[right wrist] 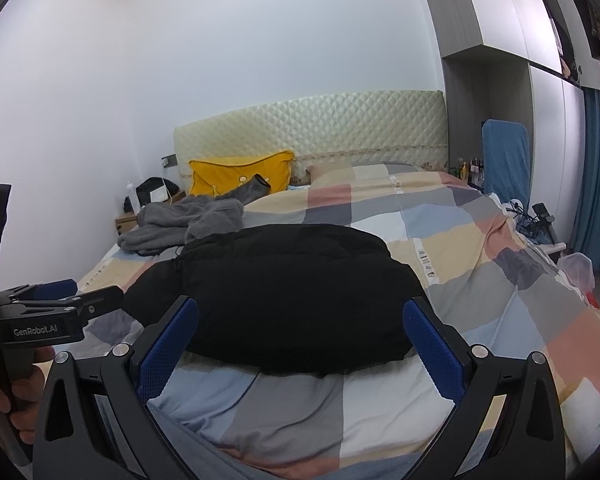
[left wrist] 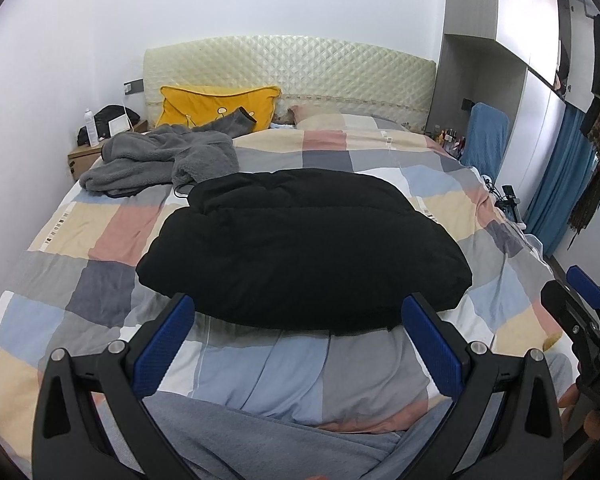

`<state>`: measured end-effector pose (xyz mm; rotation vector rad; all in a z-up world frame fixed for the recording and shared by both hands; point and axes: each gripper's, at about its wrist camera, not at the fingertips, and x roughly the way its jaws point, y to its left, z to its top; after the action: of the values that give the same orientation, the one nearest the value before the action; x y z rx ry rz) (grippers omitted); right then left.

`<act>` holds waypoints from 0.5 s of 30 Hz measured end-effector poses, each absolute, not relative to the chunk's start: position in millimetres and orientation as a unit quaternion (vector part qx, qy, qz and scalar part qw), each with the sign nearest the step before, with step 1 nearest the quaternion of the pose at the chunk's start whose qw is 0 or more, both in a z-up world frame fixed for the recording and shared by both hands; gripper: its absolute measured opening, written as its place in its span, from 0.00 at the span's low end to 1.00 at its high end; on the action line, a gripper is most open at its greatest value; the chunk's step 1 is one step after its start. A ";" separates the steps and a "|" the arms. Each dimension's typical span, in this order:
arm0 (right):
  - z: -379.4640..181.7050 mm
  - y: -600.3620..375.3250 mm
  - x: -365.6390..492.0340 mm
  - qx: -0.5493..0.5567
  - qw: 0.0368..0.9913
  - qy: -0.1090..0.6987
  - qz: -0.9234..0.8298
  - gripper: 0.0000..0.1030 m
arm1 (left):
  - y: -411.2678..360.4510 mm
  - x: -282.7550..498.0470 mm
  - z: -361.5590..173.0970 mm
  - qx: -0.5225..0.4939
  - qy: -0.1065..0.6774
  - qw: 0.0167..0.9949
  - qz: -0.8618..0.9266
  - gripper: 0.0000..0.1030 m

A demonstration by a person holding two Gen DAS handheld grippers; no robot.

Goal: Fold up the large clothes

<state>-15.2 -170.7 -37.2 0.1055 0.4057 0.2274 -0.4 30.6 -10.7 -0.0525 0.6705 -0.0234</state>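
Folded black puffer jacket (left wrist: 304, 248) lies on the checked quilt (left wrist: 260, 372); left gripper (left wrist: 300, 336) and right gripper (right wrist: 300, 340) hover, jaws spread

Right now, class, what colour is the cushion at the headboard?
Yellow cushion, clearest in the left wrist view.

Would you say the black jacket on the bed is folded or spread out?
Folded: the black jacket lies as a compact, puffy bundle on the checked quilt, with no sleeves sticking out.

Jacket (left wrist: 300, 248) mid-bed (left wrist: 80, 236) — robe (left wrist: 156, 160) behind-left, pillow (left wrist: 216, 108) against headboard (left wrist: 292, 68)
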 end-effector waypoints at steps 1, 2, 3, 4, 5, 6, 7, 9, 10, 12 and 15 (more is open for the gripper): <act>-36.8 -170.9 -15.2 0.053 0.972 0.200 0.112 1.00 | 30.4 0.0 -10.8 -0.026 0.330 0.944 -0.012 1.00; -36.8 -171.4 -15.0 0.053 0.972 0.200 0.113 1.00 | 30.4 0.2 -10.8 -0.026 0.330 0.944 -0.012 1.00; -36.7 -172.0 -14.9 0.054 0.972 0.199 0.112 1.00 | 30.4 0.2 -10.8 -0.025 0.330 0.944 -0.012 1.00; -36.7 -172.6 -14.8 0.055 0.972 0.199 0.111 1.00 | 30.7 0.0 -10.8 -0.026 0.330 0.944 -0.012 1.00; -36.7 -173.0 -14.9 0.056 0.972 0.198 0.111 1.00 | 30.7 0.2 -10.8 -0.026 0.330 0.944 -0.012 1.00; -36.9 -173.8 -15.4 0.056 0.972 0.198 0.110 1.00 | 30.7 0.2 -10.7 -0.026 0.330 0.943 -0.013 1.00; -37.4 -174.2 -15.7 0.057 0.973 0.197 0.109 1.00 | 30.3 0.9 -10.7 -0.027 0.332 0.943 -0.014 1.00; -37.5 -174.9 -15.6 0.058 0.973 0.198 0.108 1.00 | 30.1 2.0 -10.9 -0.026 0.332 0.943 -0.014 1.00; -37.7 -175.7 -16.0 0.058 0.973 0.198 0.108 1.00 | 29.9 2.2 -10.5 -0.026 0.332 0.943 -0.015 1.00; -37.3 -176.2 -15.9 0.058 0.973 0.197 0.108 1.00 | 29.2 2.5 -11.0 -0.026 0.331 0.943 -0.015 1.00; -37.7 -176.7 -15.8 0.058 0.973 0.197 0.106 1.00 | 28.7 2.1 -11.8 -0.026 0.330 0.944 -0.015 1.00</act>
<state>-15.8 -176.7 -37.7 0.1163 0.3967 0.2133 2.1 28.7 -11.8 -0.0526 0.6718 -0.0313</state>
